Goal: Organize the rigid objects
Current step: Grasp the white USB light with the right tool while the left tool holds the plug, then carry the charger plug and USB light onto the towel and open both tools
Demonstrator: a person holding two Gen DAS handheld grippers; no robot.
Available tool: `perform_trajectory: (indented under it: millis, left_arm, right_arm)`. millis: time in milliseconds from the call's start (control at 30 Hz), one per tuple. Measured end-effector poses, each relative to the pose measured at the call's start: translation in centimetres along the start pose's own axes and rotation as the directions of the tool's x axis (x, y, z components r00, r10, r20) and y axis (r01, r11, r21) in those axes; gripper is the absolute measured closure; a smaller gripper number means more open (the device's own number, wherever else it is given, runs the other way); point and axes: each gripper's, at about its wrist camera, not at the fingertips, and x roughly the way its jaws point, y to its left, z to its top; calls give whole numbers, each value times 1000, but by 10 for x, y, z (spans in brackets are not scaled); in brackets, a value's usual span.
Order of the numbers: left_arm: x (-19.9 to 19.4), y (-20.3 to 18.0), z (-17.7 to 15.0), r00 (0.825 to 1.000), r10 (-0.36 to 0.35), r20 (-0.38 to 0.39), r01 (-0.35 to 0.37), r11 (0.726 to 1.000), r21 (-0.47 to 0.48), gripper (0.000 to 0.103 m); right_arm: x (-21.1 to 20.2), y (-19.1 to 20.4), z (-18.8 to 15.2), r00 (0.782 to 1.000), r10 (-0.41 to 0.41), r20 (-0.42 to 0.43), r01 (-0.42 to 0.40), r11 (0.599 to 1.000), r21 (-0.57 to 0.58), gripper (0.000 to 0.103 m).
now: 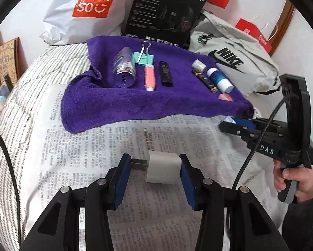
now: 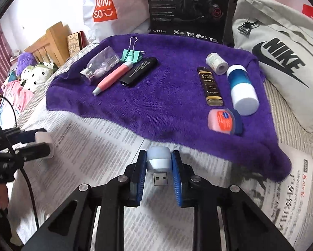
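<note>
Both grippers are loaded just short of the purple towel, over the newspaper on the bed. The left gripper is clamped on a white charger plug; the right gripper is clamped on a small USB light. I'd say the carrying step is underway; next, each piece needs a free spot in the towel's rows.

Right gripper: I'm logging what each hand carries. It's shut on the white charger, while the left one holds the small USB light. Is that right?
No, they're swapped. The right wrist view shows the right gripper shut on the USB light; the left wrist view shows the left gripper holding the white charger.
</note>
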Motion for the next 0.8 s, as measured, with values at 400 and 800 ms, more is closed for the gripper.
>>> perform_trajectory:
  millis: [400, 800]
  left_arm:
    - [1, -4, 7, 999, -42, -9, 42, 999, -21, 59]
    - [-13, -18, 38, 999, -42, 16, 42, 999, 5, 59]
  right_arm:
    - [-13, -3, -19, 998, 62, -22, -62, 998, 22, 79]
    - [-38, -20, 2, 995, 102, 21, -103, 994, 48, 79]
